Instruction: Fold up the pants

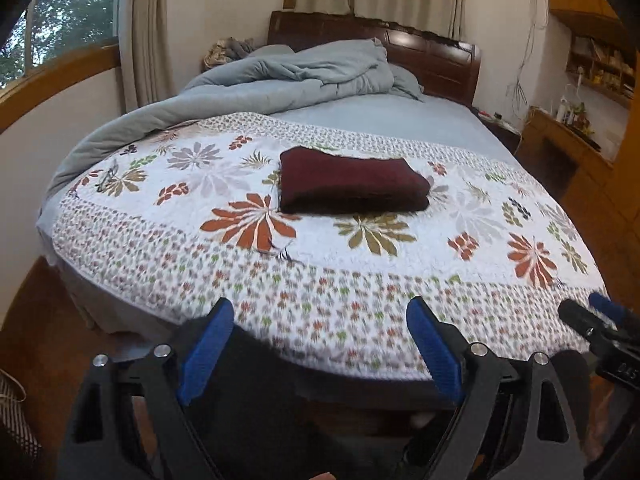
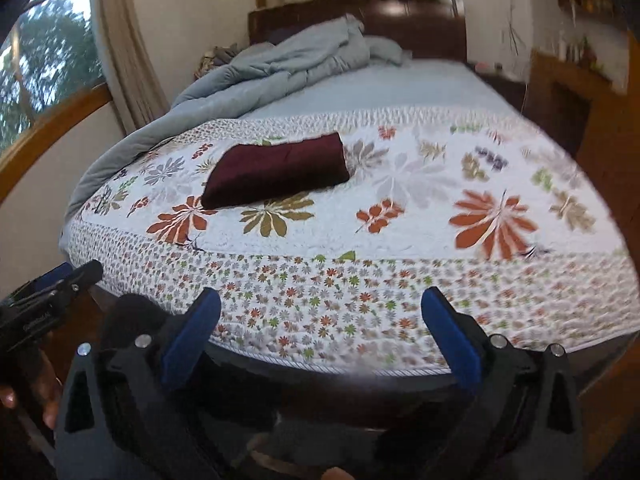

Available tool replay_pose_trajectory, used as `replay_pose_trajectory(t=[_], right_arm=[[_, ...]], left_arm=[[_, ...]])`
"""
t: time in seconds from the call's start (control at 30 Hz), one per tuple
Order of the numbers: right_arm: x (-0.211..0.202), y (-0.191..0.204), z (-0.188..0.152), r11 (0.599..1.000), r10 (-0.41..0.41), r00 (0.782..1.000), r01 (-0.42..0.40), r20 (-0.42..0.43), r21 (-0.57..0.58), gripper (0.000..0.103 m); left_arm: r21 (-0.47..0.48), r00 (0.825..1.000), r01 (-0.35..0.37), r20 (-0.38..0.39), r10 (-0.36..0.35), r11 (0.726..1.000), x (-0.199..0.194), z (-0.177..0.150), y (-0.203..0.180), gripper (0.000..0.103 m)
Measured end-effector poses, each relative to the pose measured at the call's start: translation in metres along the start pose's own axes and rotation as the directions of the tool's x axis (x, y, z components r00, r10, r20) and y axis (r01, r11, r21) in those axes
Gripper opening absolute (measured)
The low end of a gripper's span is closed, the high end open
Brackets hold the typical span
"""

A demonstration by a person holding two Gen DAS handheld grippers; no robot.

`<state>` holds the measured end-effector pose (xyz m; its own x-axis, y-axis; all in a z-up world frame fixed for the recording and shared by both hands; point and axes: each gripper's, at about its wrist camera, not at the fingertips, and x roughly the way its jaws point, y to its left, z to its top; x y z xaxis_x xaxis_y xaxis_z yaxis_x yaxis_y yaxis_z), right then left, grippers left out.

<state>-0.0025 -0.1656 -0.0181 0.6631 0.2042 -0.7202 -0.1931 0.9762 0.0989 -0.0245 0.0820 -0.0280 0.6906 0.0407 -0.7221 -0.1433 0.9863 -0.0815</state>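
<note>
The dark maroon pants (image 1: 352, 183) lie folded into a compact rectangle on the floral bedspread (image 1: 280, 272), near its middle. They also show in the right wrist view as a maroon bundle (image 2: 278, 169), left of centre. My left gripper (image 1: 320, 312) hovers over the near edge of the bed, well short of the pants, open with nothing between its blue pads. My right gripper (image 2: 320, 300) is likewise back at the bed's near edge, open and empty. Each gripper shows at the edge of the other's view: the right one (image 1: 600, 320) and the left one (image 2: 60, 280).
A rumpled grey duvet (image 1: 280, 80) lies along the left side and head of the bed, before a dark wooden headboard (image 1: 432, 56). A window (image 1: 52, 20) and curtains are on the left. Wooden shelves and a desk (image 1: 568, 136) stand at the right. A hand (image 2: 24, 392) shows at lower left.
</note>
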Motion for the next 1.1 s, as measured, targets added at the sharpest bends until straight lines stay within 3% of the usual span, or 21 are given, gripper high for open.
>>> replay_pose_trajectory(t=[0.1,0.2,0.3,0.4,0.6,0.67,1.1], right_arm=[[-0.032,0.01,0.011,0.999,-0.027,0.998,0.03,0.058,-0.04,0.1],[-0.067,0.015,0.021,0.999,0.005,0.991,0.002,0.132,-0.052,0.1],[-0.088,0.019,0.03,0.998,0.04,0.984,-0.031,0.172,-0.053,0.1],[-0.096,0.023,0.033,0.997,0.045,0.978,-0.03,0.205,-0.077,0.1],[-0.072,0.024,0.034,0.998,0.008,0.993,0.0,0.117,-0.07,0.1],[-0.066,0.025,0.034,0.998,0.007,0.995,0.0,0.098,-0.064,0.1],[-0.052,0.042,0.035,0.995,0.012,0.998,-0.006,0.057,-0.096,0.1]], left_arm=[[0.046,0.999,-0.041,-0.028,0.042,0.998,-0.024,0.005,-0.007,0.089],[0.037,0.998,-0.066,0.026,0.065,0.997,-0.054,0.013,-0.007,0.089],[0.002,0.998,-0.024,0.053,0.024,1.0,-0.074,0.021,-0.002,0.089],[-0.016,0.996,-0.026,0.081,0.027,1.0,-0.084,0.025,0.0,0.089],[0.003,0.994,-0.05,0.095,0.049,0.999,-0.082,0.024,-0.008,0.089],[-0.005,0.997,-0.025,0.078,0.026,1.0,-0.077,0.024,-0.009,0.089],[-0.025,0.999,-0.019,0.049,0.02,1.0,-0.066,0.027,-0.003,0.089]])
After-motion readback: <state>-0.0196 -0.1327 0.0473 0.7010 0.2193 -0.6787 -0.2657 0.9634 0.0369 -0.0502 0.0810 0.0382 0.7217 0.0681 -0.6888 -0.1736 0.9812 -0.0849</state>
